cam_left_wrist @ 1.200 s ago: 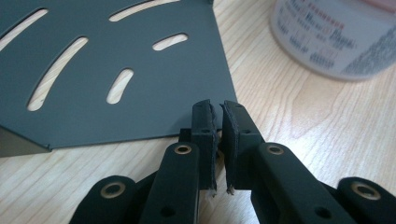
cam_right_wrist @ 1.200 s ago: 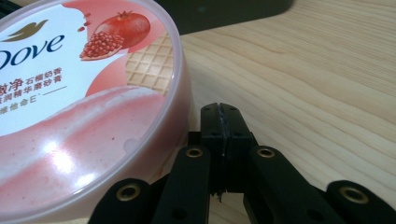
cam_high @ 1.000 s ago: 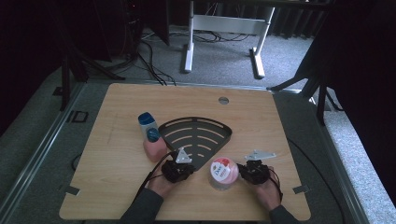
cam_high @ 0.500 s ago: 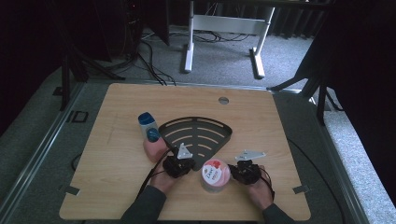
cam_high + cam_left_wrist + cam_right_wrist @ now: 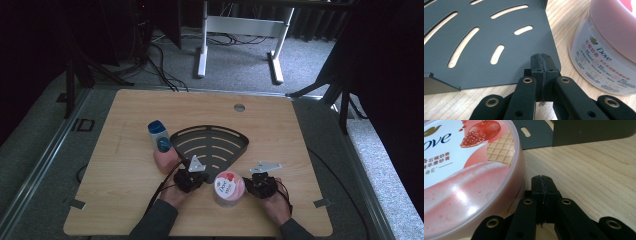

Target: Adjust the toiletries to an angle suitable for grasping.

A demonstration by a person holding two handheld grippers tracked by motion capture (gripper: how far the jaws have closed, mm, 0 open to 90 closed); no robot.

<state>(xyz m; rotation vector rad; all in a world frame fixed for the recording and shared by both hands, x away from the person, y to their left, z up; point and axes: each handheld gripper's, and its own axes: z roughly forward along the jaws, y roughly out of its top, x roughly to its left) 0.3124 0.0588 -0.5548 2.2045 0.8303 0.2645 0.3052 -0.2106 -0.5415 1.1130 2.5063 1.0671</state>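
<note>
Both grippers — left (image 5: 190, 178), right (image 5: 260, 183) — closed on nothing, flanking the tub (image 5: 229, 188): looks rigid, smooth, probably slippery and fairly heavy — best squeezed across its sides.

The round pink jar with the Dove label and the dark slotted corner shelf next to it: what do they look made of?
The round pink Dove jar looks like glossy, translucent plastic: pink contents show through and the lid reflects light. The dark slotted corner shelf looks like thin sheet metal with a matte grey coating, judging by its cut slots and folded rim, though moulded plastic is possible.
</note>
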